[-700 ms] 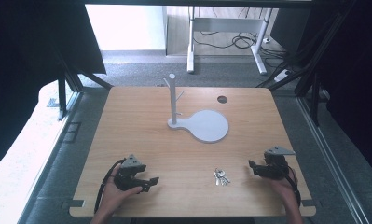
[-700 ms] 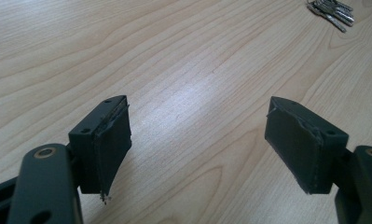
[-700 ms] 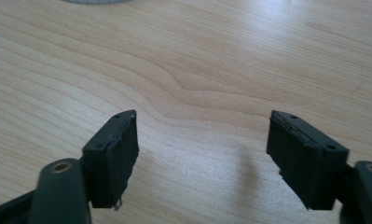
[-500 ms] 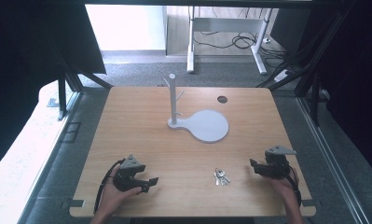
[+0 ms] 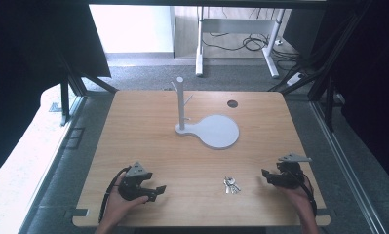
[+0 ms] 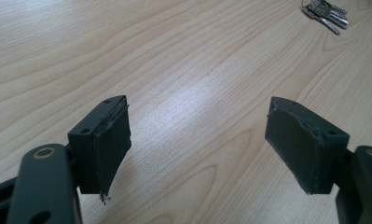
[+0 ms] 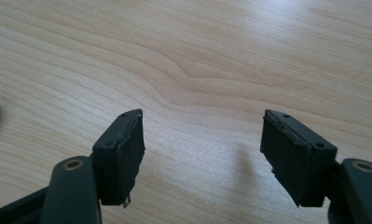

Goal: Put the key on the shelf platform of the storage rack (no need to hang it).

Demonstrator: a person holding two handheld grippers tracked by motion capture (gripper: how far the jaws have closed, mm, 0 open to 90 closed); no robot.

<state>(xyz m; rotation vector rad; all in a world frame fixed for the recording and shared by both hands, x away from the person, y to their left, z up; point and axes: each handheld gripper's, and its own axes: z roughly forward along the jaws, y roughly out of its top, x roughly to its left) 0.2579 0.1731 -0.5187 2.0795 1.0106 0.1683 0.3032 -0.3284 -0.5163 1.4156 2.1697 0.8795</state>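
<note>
Both jaw pairs spread and empty, left gripper (image 5: 155, 190) and right gripper (image 5: 266, 174) flank the keys (image 5: 230, 185) near the table's (image 5: 133, 126) front edge; flat keys may slide when pinched.

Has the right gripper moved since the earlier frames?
No. The right gripper sits at the same spot right of the keys, near the table's right edge.

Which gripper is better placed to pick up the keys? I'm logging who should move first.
Probably the right gripper. In the high view it sits nearer the keys and points at them, open and empty. The left gripper, also open, is farther away; its own view shows the keys well ahead.
</note>
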